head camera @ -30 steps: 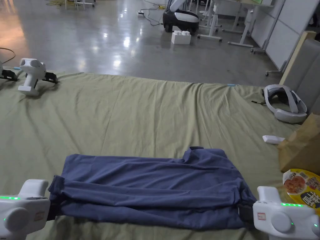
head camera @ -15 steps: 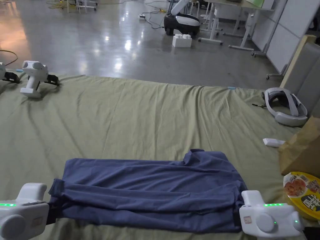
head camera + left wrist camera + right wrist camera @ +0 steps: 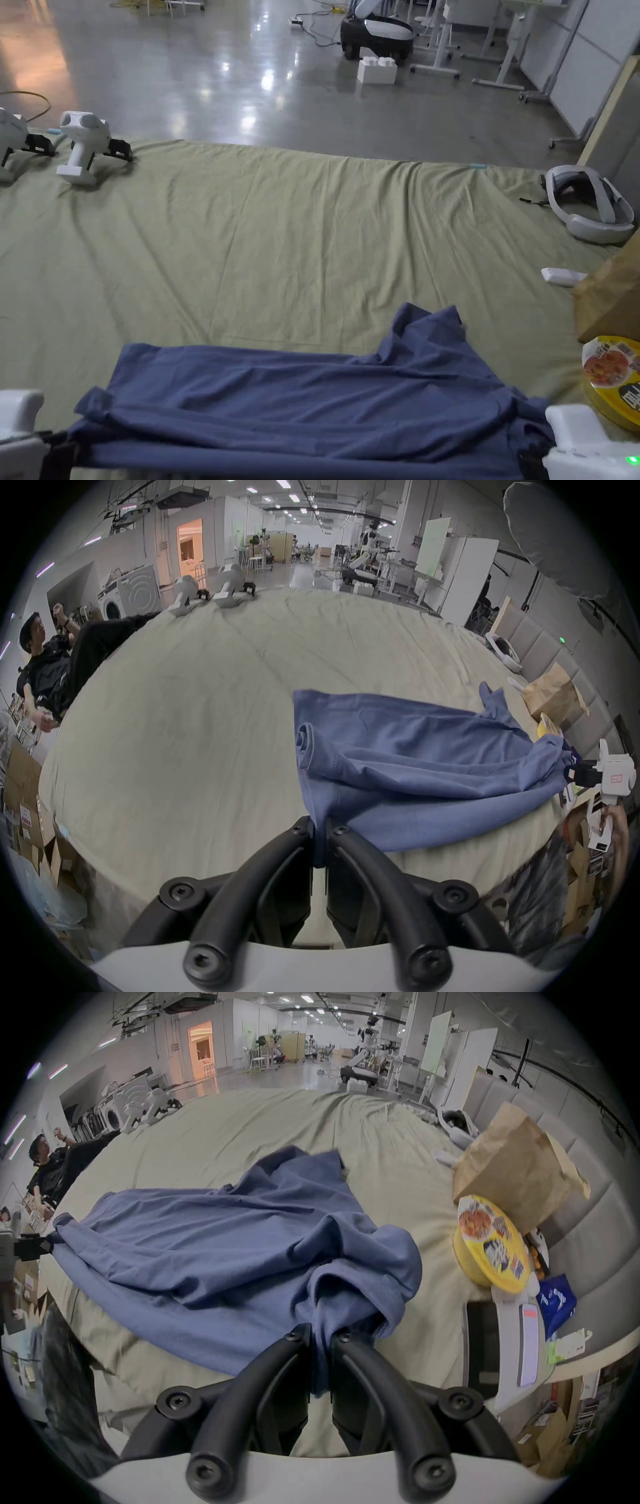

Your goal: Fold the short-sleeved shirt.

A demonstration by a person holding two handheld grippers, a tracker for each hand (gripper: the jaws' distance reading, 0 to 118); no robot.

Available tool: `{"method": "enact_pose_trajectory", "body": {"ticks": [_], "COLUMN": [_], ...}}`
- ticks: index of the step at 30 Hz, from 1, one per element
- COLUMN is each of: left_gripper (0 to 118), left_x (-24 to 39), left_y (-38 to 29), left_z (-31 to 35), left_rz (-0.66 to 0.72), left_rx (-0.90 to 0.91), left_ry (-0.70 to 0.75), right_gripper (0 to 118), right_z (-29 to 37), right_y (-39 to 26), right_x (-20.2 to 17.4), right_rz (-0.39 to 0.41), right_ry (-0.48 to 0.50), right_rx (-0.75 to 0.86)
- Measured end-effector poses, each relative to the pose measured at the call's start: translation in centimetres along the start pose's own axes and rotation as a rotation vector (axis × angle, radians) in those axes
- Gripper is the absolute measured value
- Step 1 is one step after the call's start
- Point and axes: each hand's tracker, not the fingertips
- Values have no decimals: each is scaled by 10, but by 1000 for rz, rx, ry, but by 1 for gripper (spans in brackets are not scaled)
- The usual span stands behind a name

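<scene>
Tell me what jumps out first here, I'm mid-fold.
The blue short-sleeved shirt lies stretched across the near edge of the olive-green bedsheet, pinched at each end by the left tongs and right tongs. A yellow round food tub sits just right of it.

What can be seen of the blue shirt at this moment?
The blue shirt is soft, wrinkled knit, folded lengthwise into a long band across the near edge of the green sheet. The left gripper and right gripper each pinch one end between shut jaws. One short sleeve sticks out on the far side.
</scene>
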Motion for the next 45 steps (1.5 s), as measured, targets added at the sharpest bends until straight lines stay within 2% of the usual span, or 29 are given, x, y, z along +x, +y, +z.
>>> {"method": "enact_pose_trajectory", "body": {"ticks": [3,6,12,16,17,18,19,20,21,22,25,29,32,35,37,38,39,40,42,43,44,45], "left_gripper": [8,8,8,8,8,10,21,38,56,67,67,67,67,67,64,57,38,12,8,3,2,2], "left_x": [-1,2,16,23,23,24,26,28,29,32,43,64,82,91,94,97,100,102,103,102,99,98], "left_y": [-28,-47,-51,-44,-44,-41,-38,-35,-33,-28,-8,22,43,54,58,60,61,62,64,63,61,59], "left_z": [-3,-19,-49,-47,-42,-38,-35,-29,-22,-17,-4,3,10,19,24,28,30,32,31,32,35,35], "left_rz": [6,-19,-58,-78,-74,-66,-65,-75,-80,-75,-45,-32,-18,14,30,22,7,-8,-33,-33,-45,-46], "left_rx": [-63,-124,-193,-193,-188,-179,-150,-100,-65,-26,107,302,463,605,684,718,743,762,782,783,809,839], "left_ry": [12,37,105,126,127,128,135,148,138,112,65,58,64,52,47,54,77,94,145,118,66,76], "right_gripper": [12,12,12,19,26,38,46,53,66,79,84,84,79,51,37,27,16,13,8,7,6,6], "right_z": [-3,-21,-51,-44,-39,-31,-22,-11,0,9,26,33,35,40,41,41,41,42,44,45,46,48], "right_y": [-30,-54,-64,-55,-52,-49,-45,-37,-30,-24,3,37,56,68,76,78,79,81,83,84,85,85], "right_x": [-8,-19,-33,-39,-40,-41,-42,-43,-45,-48,-58,-77,-92,-104,-114,-117,-120,-122,-125,-125,-127,-130], "right_rz": [-15,5,2,47,62,64,61,49,36,26,-6,-51,-96,-136,-131,-127,-126,-127,-134,-137,-144,-142], "right_ry": [2,-37,-79,-128,-178,-223,-240,-243,-245,-239,-179,-111,-92,-40,-87,-104,-110,-114,-111,-101,-106,-128], "right_rx": [-62,-118,-143,-164,-151,-116,-75,-18,34,83,257,473,622,739,761,786,800,810,827,833,849,860]}}
